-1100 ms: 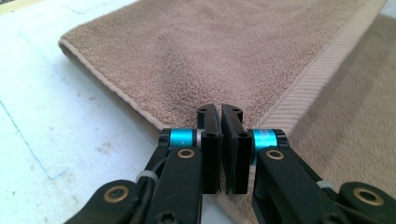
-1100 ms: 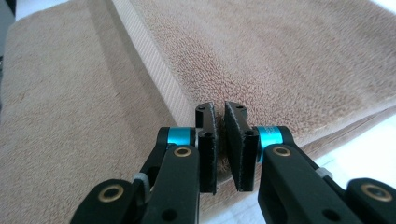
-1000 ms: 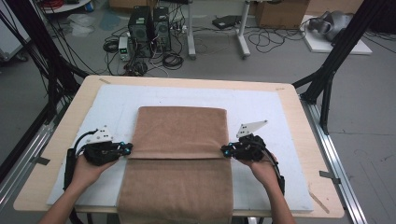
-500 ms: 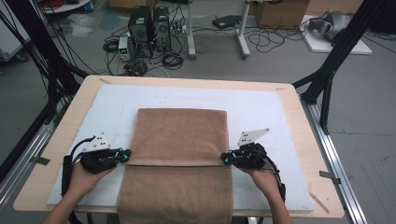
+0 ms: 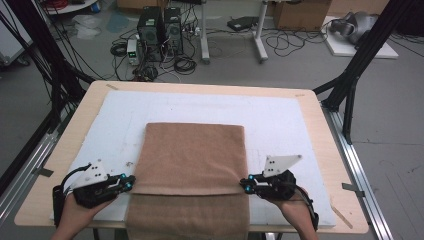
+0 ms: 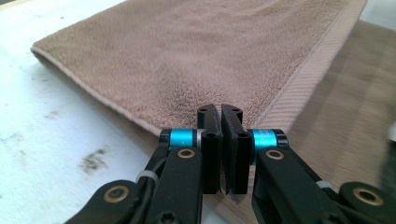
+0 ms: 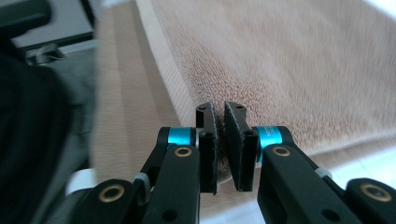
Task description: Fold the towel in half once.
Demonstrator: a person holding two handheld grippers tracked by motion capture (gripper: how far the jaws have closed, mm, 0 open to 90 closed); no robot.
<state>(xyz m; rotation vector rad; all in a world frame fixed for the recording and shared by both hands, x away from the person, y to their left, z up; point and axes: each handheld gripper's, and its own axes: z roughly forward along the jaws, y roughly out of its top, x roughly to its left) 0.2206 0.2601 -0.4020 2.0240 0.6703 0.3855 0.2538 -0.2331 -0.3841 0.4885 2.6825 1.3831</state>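
Observation:
A brown towel (image 5: 195, 155) lies on the white board (image 5: 300, 125), with its upper layer folded over a lower layer (image 5: 187, 220) that hangs over the table's near edge. My left gripper (image 5: 131, 183) is shut on the left corner of the upper layer's near hem. My right gripper (image 5: 243, 185) is shut on the right corner of the same hem. In the left gripper view the left gripper (image 6: 220, 112) pinches the towel (image 6: 196, 51) at its striped hem. In the right gripper view the right gripper (image 7: 219, 109) holds terry cloth of the towel (image 7: 289, 70) between its pads.
The wooden table (image 5: 320, 110) borders the white board on all sides. Black frame posts (image 5: 357, 70) stand at the table's far corners. Computer cases (image 5: 160, 25) and cables lie on the floor behind the table.
Both grippers have moved toward the near edge of the table, drawing the upper layer's hem with them. More of the lower layer is now covered.

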